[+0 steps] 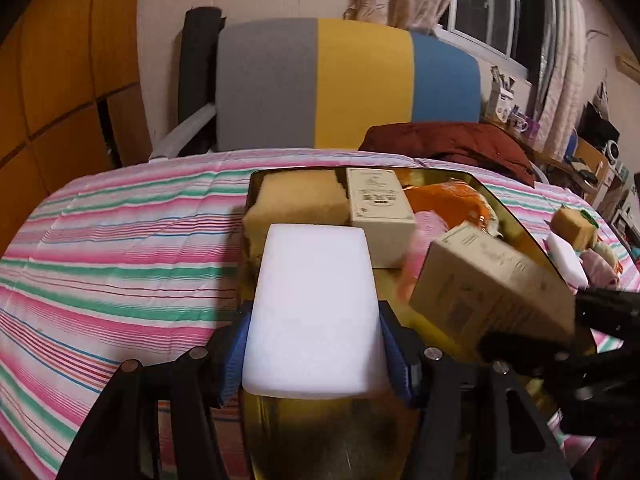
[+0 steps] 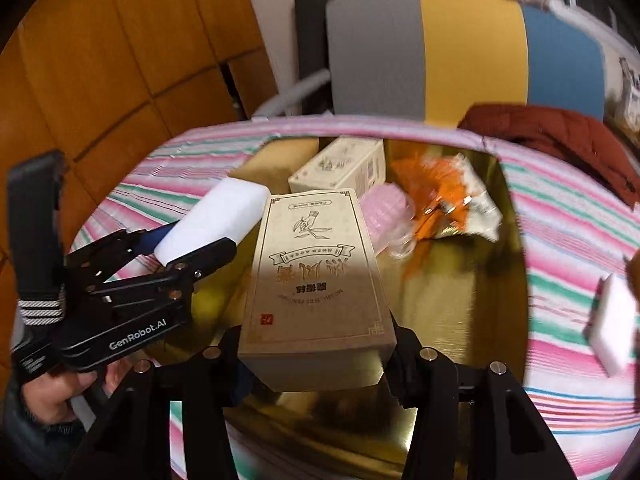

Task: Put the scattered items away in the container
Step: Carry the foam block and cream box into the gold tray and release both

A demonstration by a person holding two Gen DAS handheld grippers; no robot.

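Between the left gripper's (image 1: 316,344) blue ribbed pads sits a matt white foam block (image 1: 314,312), soft and fine-grained. The right gripper (image 2: 316,360) clasps a cream cardboard box (image 2: 316,276) with a smooth printed face. Below both, the container (image 2: 460,320) is glossy gold metal, mirror-bright, resting on striped quilted cloth (image 1: 120,264).

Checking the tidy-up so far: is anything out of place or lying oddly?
Yes. A white sponge and a tan block lie outside the gold tray, on the striped cloth right of it. Inside, the orange wrapper lies crumpled.
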